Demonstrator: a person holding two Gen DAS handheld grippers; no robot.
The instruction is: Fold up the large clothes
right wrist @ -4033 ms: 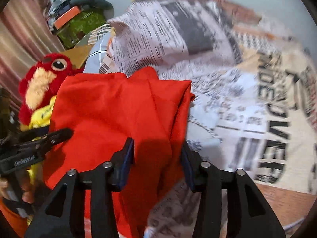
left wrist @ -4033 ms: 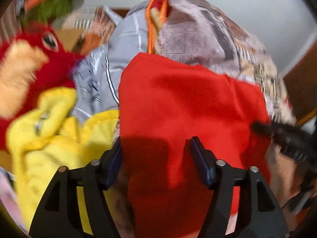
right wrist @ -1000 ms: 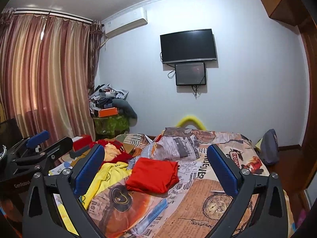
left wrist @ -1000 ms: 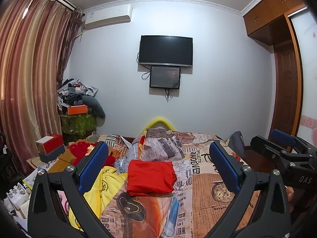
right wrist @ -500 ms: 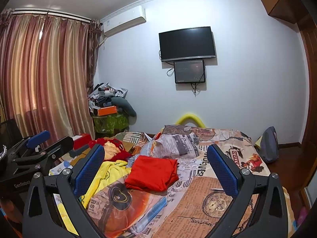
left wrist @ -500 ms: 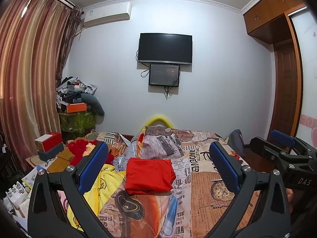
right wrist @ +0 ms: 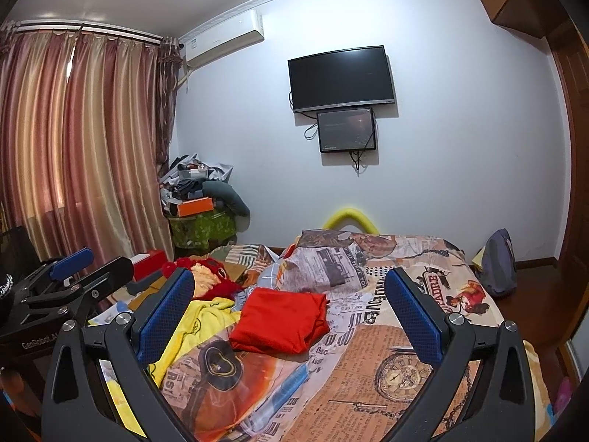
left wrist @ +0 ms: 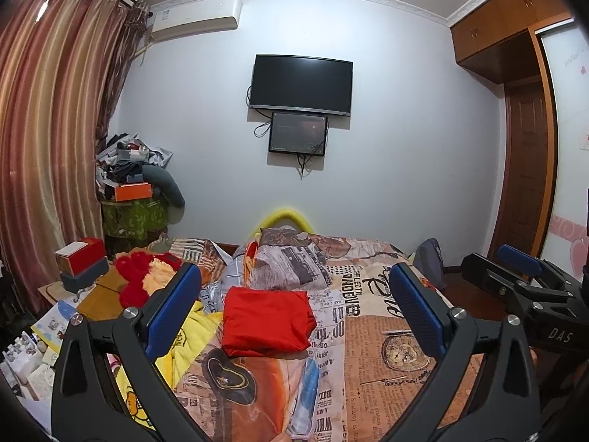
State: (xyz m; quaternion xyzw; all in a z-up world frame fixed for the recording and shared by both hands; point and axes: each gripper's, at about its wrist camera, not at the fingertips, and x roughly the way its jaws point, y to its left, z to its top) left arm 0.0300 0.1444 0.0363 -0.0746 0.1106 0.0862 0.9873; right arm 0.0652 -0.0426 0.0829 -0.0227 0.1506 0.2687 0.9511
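Currently the folded red garment (left wrist: 267, 322) is lying on the bed (left wrist: 371, 335), well apart at about 12 o'clock from both wide-open, empty grippers, left gripper (left wrist: 294, 309) facing it more squarely than right gripper (right wrist: 289, 313).

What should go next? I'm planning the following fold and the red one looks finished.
Probably reach the left gripper down to the yellow garment: it lies crumpled beside the folded red garment, and both grippers, right gripper included, hang open and empty.
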